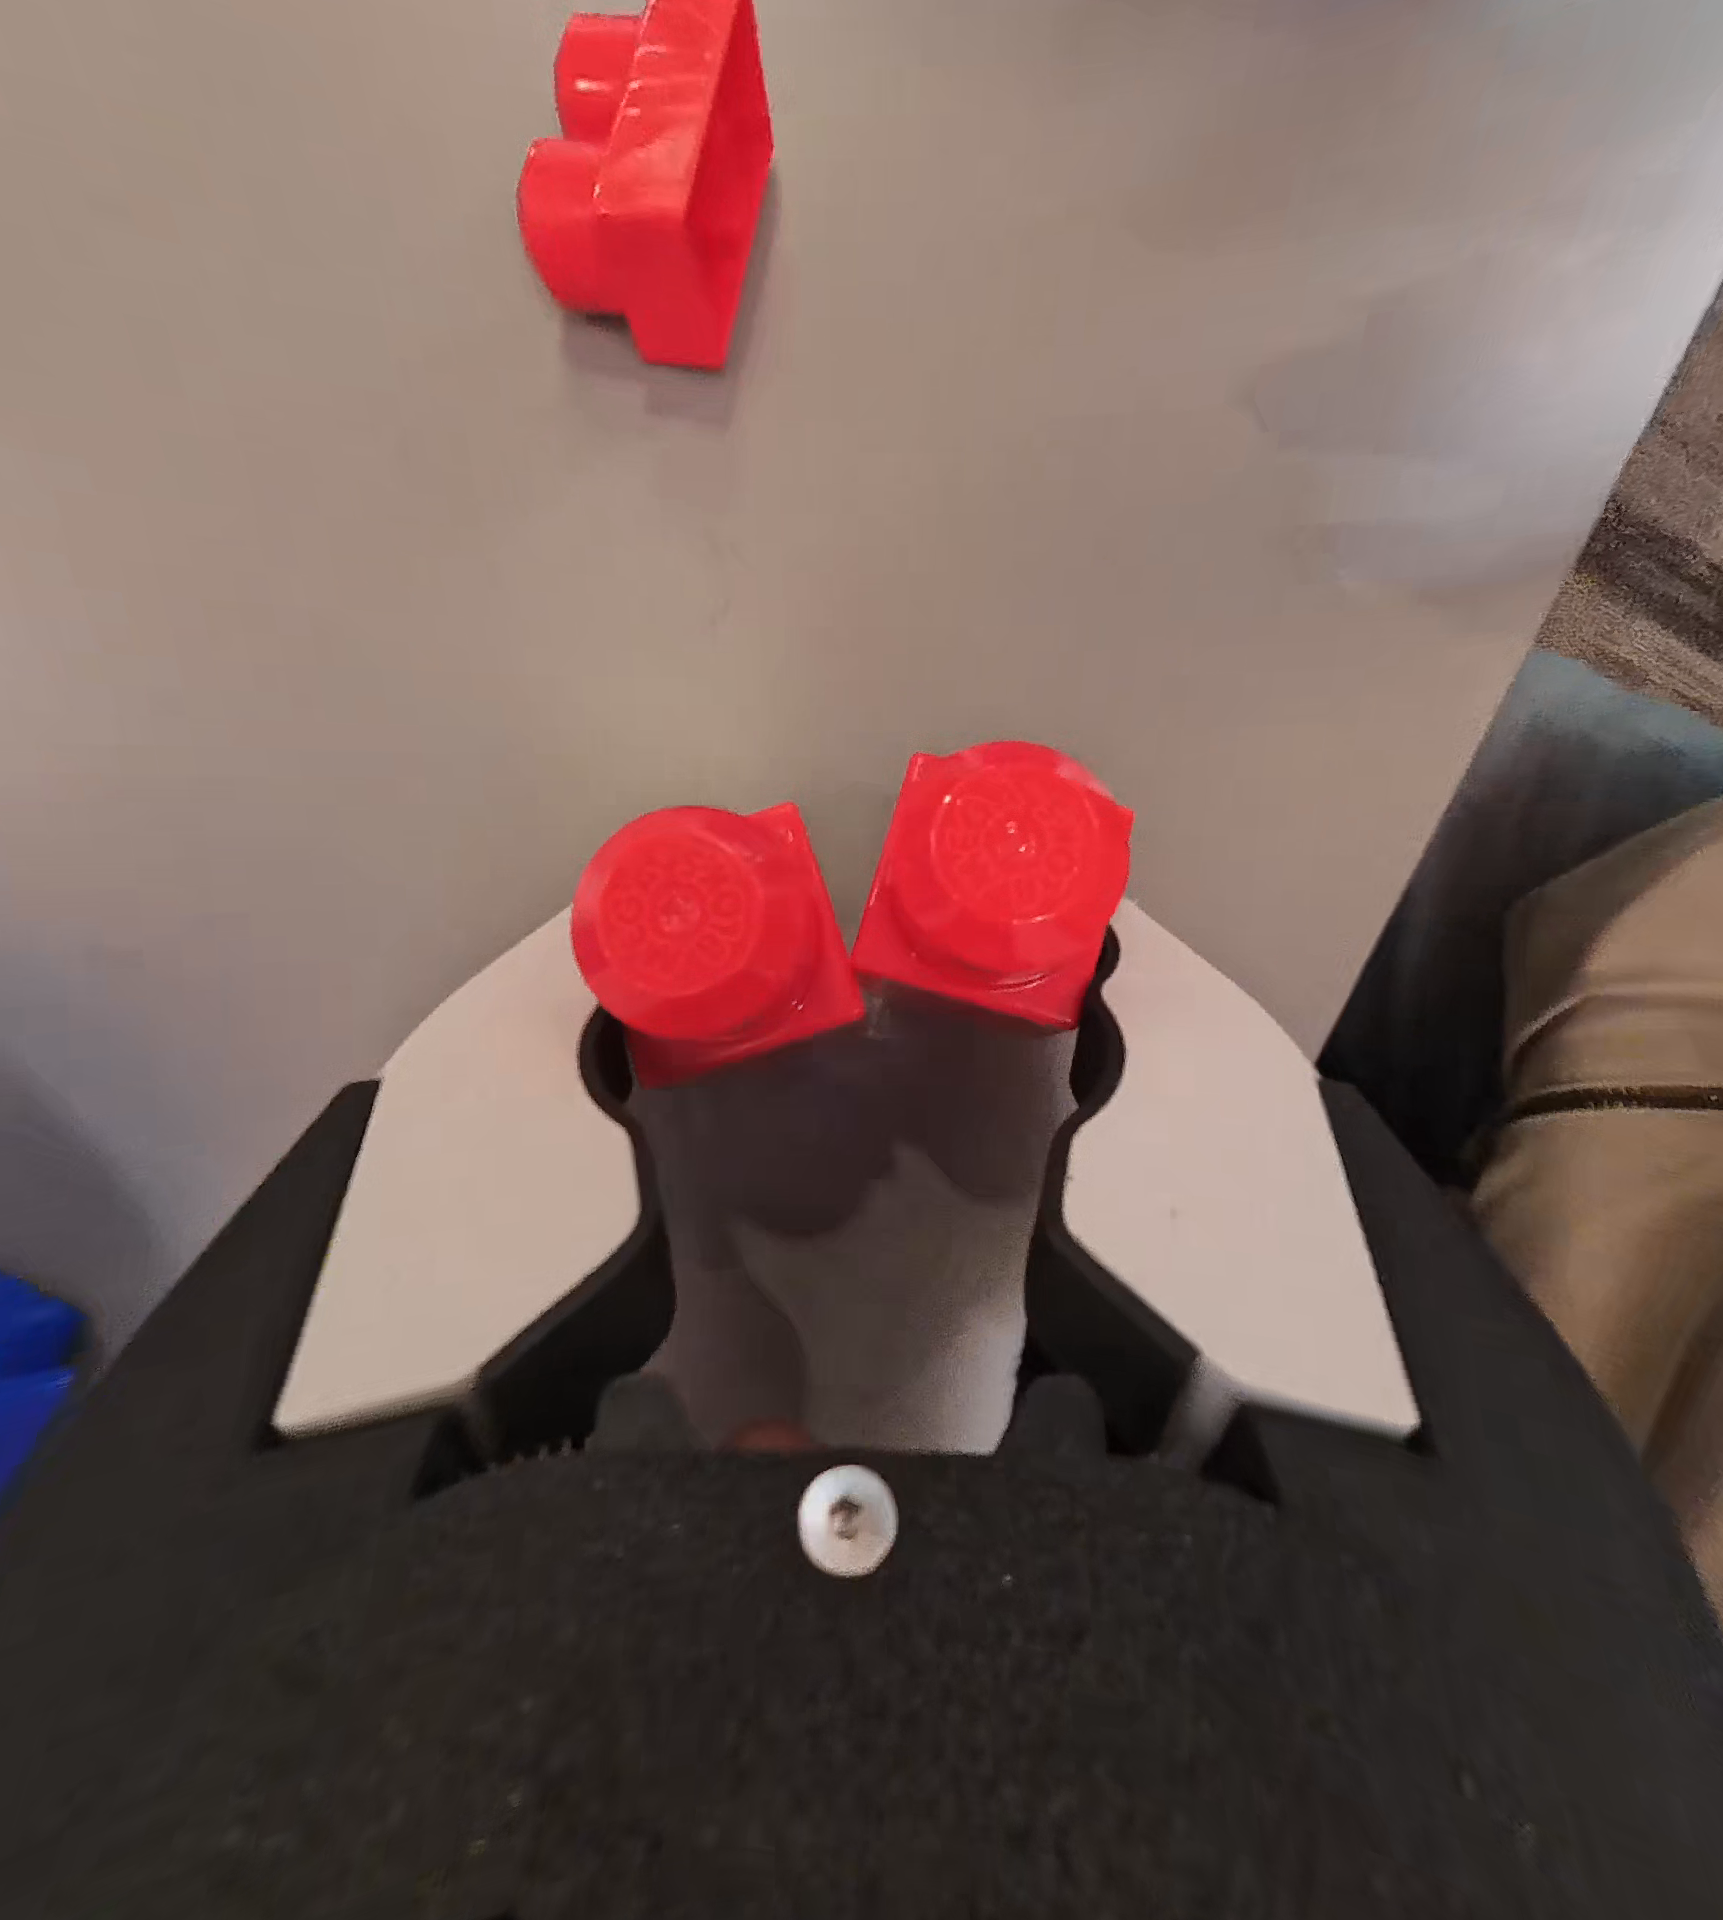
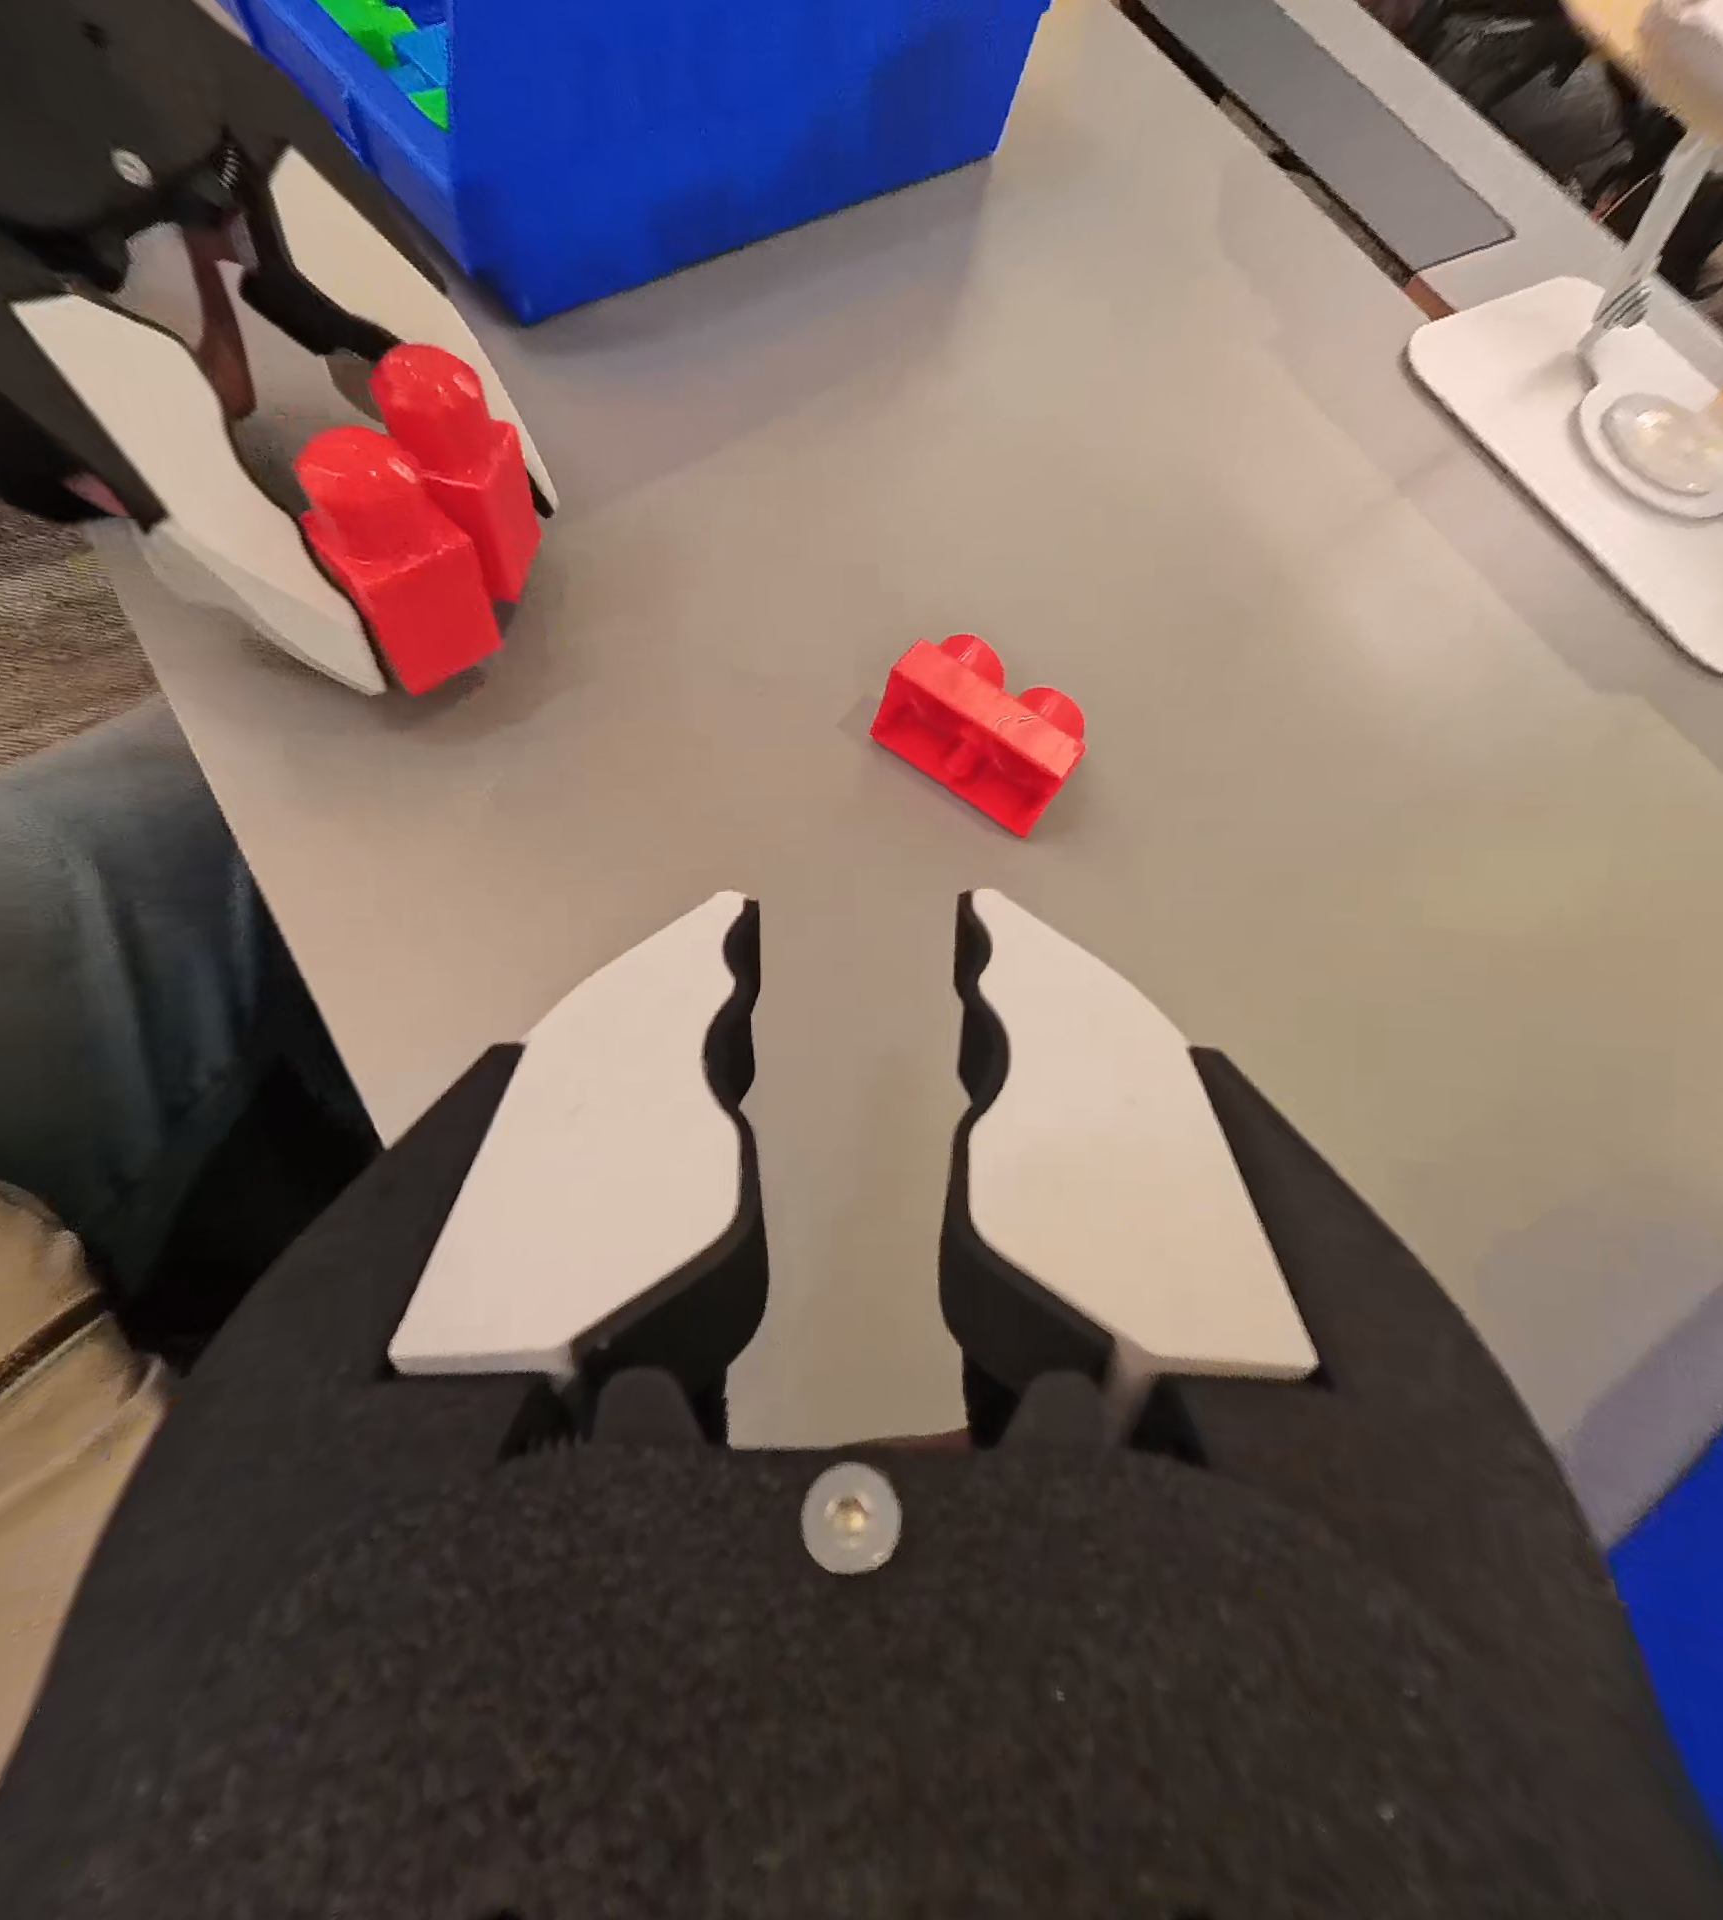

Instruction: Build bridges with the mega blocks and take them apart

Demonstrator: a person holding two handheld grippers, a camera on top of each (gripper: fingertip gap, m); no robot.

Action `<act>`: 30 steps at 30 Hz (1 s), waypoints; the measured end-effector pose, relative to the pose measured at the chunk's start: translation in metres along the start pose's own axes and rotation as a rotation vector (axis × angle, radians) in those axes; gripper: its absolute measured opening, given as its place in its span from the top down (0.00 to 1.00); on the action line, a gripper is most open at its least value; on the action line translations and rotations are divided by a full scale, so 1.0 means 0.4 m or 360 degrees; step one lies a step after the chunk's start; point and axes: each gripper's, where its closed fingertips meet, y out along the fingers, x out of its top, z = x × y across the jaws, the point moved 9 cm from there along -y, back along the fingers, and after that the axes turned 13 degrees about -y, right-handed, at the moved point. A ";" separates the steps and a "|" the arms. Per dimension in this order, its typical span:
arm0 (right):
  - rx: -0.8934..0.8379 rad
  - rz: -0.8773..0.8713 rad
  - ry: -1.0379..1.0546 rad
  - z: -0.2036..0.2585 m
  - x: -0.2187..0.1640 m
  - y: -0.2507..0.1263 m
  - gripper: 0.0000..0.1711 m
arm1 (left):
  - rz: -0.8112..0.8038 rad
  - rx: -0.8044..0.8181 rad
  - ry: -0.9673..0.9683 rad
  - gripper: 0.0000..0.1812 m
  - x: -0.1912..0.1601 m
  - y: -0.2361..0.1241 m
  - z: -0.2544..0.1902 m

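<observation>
Clearly, the left gripper (image 1: 852,956) clamps two single-stud red blocks (image 1: 717,935) side by side above the table (image 1: 213,623). From the right view, the right gripper (image 2: 857,914) stands half open and empty; the two-stud red block (image 2: 976,732) lies on its side ahead, light, stiff, best pinched across its flat walls.

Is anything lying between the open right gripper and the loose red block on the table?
No. In the right wrist view only bare grey table lies between the right gripper and the red block.
</observation>
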 end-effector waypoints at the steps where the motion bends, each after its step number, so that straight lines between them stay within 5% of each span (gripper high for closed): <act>1: -0.0013 -0.0013 -0.0016 0.001 0.006 -0.011 0.79 | 0.0012 0.0016 -0.0020 0.54 -0.001 0.008 0.000; 14: -0.0037 -0.0153 -0.0071 0.020 0.038 -0.105 0.79 | -0.0149 0.0350 -0.0399 0.54 0.005 0.054 -0.039; 30: -0.0055 -0.0144 -0.0083 0.020 0.050 -0.110 0.80 | -0.0156 0.0595 -0.0448 0.54 0.049 0.104 -0.045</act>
